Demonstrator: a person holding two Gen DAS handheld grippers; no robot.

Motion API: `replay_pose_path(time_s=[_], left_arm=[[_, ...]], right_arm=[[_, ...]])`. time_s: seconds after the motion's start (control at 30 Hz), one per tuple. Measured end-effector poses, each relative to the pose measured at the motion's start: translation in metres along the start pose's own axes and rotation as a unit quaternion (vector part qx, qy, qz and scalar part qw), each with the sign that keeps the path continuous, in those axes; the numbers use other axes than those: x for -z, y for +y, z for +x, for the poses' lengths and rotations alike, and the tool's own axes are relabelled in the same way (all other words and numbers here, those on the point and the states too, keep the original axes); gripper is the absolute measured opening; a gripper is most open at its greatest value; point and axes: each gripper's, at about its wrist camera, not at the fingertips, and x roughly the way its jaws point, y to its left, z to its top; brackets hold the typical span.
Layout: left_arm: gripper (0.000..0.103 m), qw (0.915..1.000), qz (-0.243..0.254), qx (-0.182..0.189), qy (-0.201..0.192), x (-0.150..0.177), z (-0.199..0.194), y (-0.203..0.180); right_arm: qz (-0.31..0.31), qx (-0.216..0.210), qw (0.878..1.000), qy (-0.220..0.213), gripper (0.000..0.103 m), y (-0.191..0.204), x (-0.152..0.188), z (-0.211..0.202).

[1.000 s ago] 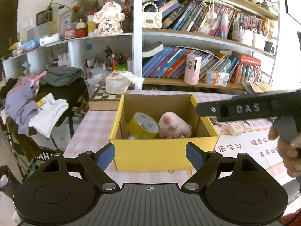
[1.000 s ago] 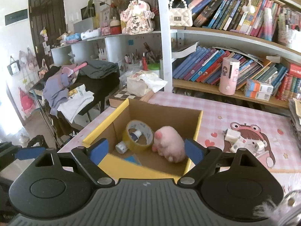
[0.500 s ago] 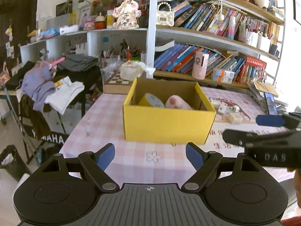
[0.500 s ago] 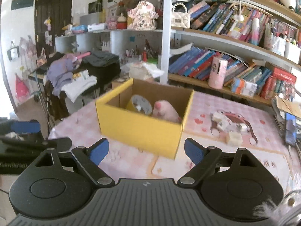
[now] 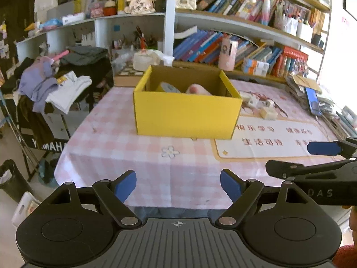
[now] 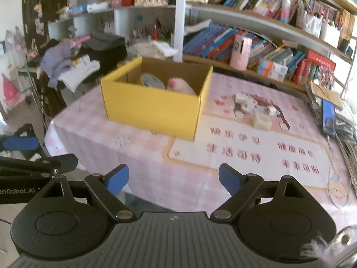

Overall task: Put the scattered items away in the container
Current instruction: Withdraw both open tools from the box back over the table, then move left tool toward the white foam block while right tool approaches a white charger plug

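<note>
A yellow cardboard box (image 5: 187, 114) (image 6: 151, 111) stands on the pink checked tablecloth. Inside it a roll of tape (image 5: 166, 87) (image 6: 152, 80) and a pink plush toy (image 5: 197, 89) (image 6: 179, 86) show above the rim. Small white items (image 5: 256, 101) (image 6: 250, 105) and a pale block (image 5: 268, 113) (image 6: 261, 121) lie on the cloth right of the box. My left gripper (image 5: 178, 184) is open and empty, well back from the box near the table's front edge. My right gripper (image 6: 173, 178) is likewise open and empty; its side shows at the right in the left wrist view.
Bookshelves (image 5: 245, 44) run behind the table. A blue phone (image 6: 328, 117) lies on a stack of papers at the right edge. Clothes (image 5: 55, 84) are piled on a stand at left, with a dark bin (image 5: 11, 178) on the floor.
Both grippers have pulled back and down from over the box toward the table's front edge; the box now looks smaller and farther. Both stay open and empty.
</note>
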Motion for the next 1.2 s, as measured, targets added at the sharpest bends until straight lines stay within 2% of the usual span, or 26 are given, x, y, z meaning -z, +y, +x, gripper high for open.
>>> replay_pose_path(time_s=[0.53, 1.2], left_arm=[[0.084, 0.9976, 0.039, 0.045, 0.035, 0.003, 0.017, -0.031], [0.084, 0.9938, 0.05, 0.077, 0.063, -0.009, 0.047, -0.055]], right_arm=[[0.055, 0.05, 0.997, 0.035, 0.088, -0.033, 0.022, -0.002], [0.069, 0.071, 0.994, 0.057, 0.088, -0.06, 0.016, 0.015]])
